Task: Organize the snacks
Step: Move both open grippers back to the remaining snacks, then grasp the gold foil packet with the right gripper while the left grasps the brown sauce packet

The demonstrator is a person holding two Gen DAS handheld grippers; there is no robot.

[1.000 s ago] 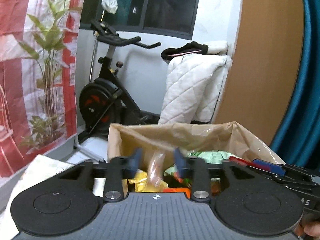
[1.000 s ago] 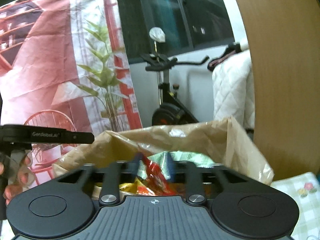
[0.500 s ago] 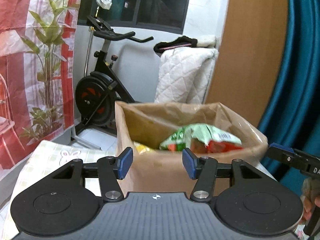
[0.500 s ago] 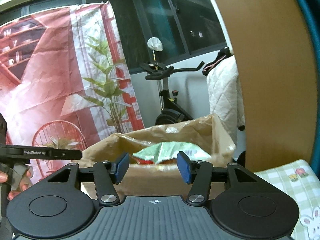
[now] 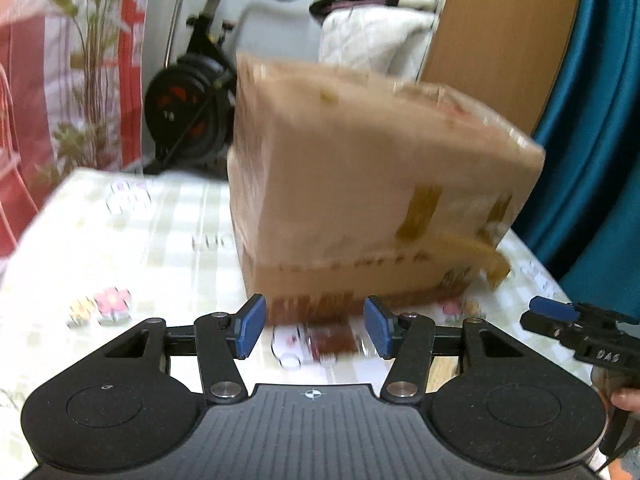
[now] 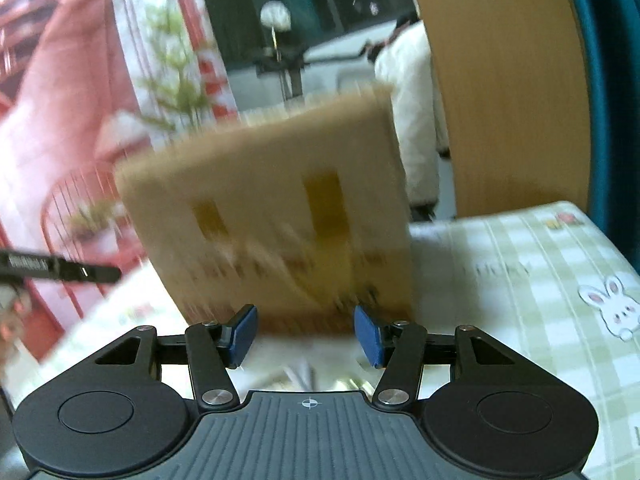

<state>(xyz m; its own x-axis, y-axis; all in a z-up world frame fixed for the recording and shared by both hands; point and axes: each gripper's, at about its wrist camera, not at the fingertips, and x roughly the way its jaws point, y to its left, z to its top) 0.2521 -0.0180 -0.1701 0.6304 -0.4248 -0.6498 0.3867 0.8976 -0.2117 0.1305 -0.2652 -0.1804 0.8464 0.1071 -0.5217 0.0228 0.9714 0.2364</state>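
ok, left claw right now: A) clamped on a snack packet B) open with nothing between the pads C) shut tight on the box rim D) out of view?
B: the left claw has its blue pads spread apart with only the tablecloth showing between them, just short of the cardboard box.

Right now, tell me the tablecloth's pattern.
Pale green-and-white checks with cartoon rabbit prints on the tablecloth; clearest in the right wrist view.
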